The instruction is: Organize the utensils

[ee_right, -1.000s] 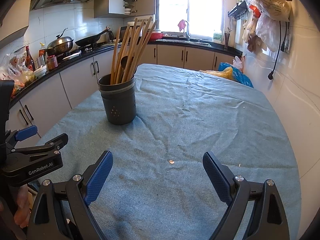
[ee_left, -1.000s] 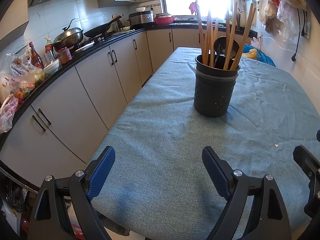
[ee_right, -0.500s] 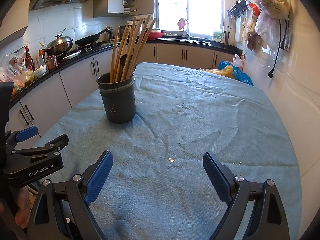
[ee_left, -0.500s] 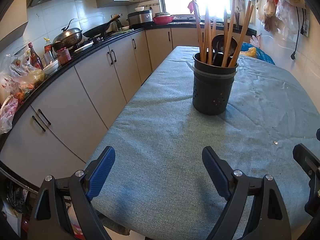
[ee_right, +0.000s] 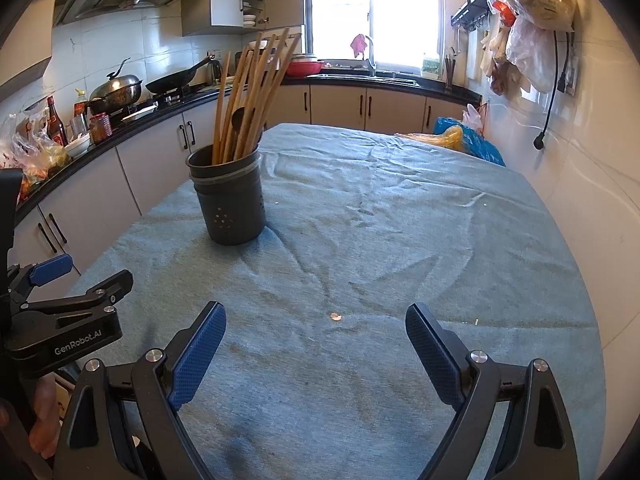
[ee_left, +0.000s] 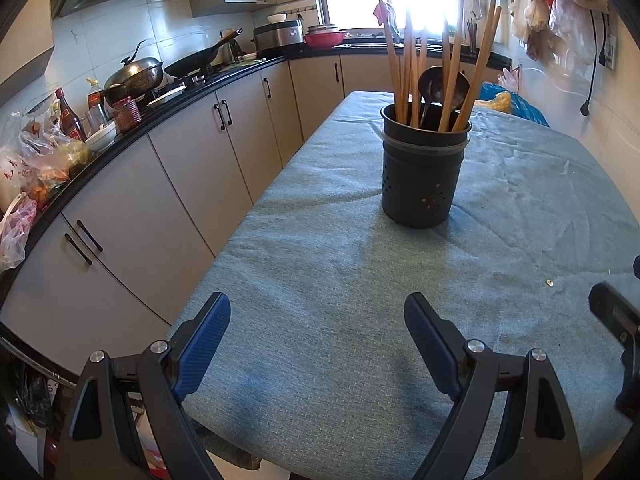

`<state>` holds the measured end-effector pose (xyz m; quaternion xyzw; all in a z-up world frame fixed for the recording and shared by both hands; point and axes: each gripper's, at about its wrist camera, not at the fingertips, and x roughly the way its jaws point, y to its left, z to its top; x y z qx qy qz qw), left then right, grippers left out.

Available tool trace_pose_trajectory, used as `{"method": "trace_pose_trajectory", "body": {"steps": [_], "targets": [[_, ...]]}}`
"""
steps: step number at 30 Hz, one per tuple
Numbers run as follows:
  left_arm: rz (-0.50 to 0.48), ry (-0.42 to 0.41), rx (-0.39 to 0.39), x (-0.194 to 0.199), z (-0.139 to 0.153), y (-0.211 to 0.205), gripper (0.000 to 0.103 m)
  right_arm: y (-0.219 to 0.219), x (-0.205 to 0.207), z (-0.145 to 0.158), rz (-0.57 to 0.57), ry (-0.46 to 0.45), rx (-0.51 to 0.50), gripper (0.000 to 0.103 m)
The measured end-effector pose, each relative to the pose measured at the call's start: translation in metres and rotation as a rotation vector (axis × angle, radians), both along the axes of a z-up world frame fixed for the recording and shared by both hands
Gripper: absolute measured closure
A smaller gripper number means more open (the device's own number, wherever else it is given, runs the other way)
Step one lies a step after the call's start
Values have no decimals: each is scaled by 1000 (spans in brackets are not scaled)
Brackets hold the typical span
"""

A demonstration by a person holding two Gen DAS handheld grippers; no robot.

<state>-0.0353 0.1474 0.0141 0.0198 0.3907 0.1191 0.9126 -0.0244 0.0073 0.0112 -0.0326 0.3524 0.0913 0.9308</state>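
A dark perforated utensil holder [ee_left: 421, 176] stands on the blue-grey tablecloth [ee_left: 340, 280]. It holds several wooden chopsticks [ee_left: 448, 64] and a dark ladle [ee_left: 440, 86]. It also shows in the right wrist view [ee_right: 230, 196], left of centre. My left gripper [ee_left: 318, 338] is open and empty, low over the near part of the table, well short of the holder. My right gripper [ee_right: 316, 344] is open and empty over the near middle of the table. The left gripper's body [ee_right: 60, 320] shows at the left of the right wrist view.
A kitchen counter [ee_left: 132, 112] with cabinets, pots, bottles and bags runs close along the table's left side. Blue and yellow bags [ee_right: 464, 140] lie at the far right end. A wall [ee_right: 592, 184] lies to the right. A small crumb [ee_right: 335, 317] lies on the cloth.
The left wrist view has shifted slightly, so the holder sits a little lower and more centred. Both grippers stay open and empty. The right gripper has barely moved.
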Motion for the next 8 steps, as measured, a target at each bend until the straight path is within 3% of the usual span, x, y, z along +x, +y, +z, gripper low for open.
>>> {"method": "trace_pose_trajectory", "body": {"steps": [3, 8], "targets": [[-1, -26, 20, -3, 3, -3, 15, -20, 6, 0, -38, 12, 15, 9], [-15, -24, 25, -1, 5, -8, 15, -92, 22, -8, -204, 44, -24, 9]]}}
